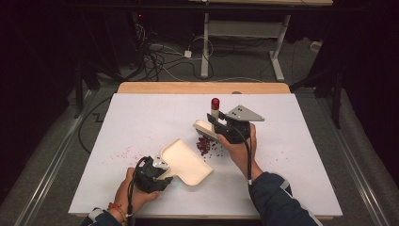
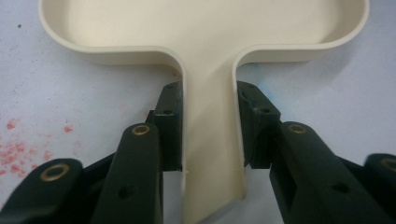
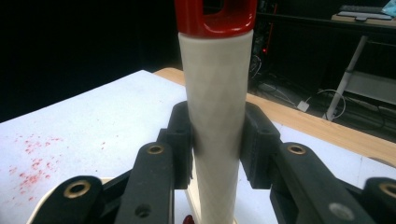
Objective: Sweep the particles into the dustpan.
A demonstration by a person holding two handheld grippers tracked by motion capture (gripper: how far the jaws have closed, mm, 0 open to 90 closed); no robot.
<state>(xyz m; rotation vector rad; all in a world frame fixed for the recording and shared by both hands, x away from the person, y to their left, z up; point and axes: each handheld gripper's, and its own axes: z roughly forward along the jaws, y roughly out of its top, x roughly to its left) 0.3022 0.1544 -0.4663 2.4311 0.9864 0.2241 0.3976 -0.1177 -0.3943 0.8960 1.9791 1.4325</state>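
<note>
The work in hand is looking like sweeping small dark red bits into a dustpan, and I am judging it to be in the early or middle part. The left gripper point(image 1: 157, 170) is clamping the handle of the cream dustpan point(image 1: 186, 162); in the left gripper view its two black jaws are pressing on both sides of the handle point(image 2: 210, 140), and the pan is lying flat on the white table point(image 1: 141, 122), near the front middle. The right gripper point(image 1: 221, 127) is closing tightly around the white handle of a brush point(image 3: 215, 107) with a red cap point(image 1: 215, 103), holding it almost upright, with the cream brush head point(image 1: 203, 127) resting low, just beside the pile of bits point(image 1: 203, 145). The pile is lying between the brush and the open mouth of the pan, close to the pan but not inside it; the pan is appearing empty. So the gathering seems mostly done, while pushing the pile into the pan is still left, and also a faint reddish scatter point(image 1: 123, 153) to the left of the pan. Counting: one dustpan, one brush, two grippers, one main pile, one thin scatter; the single bits are too small to count.
</note>
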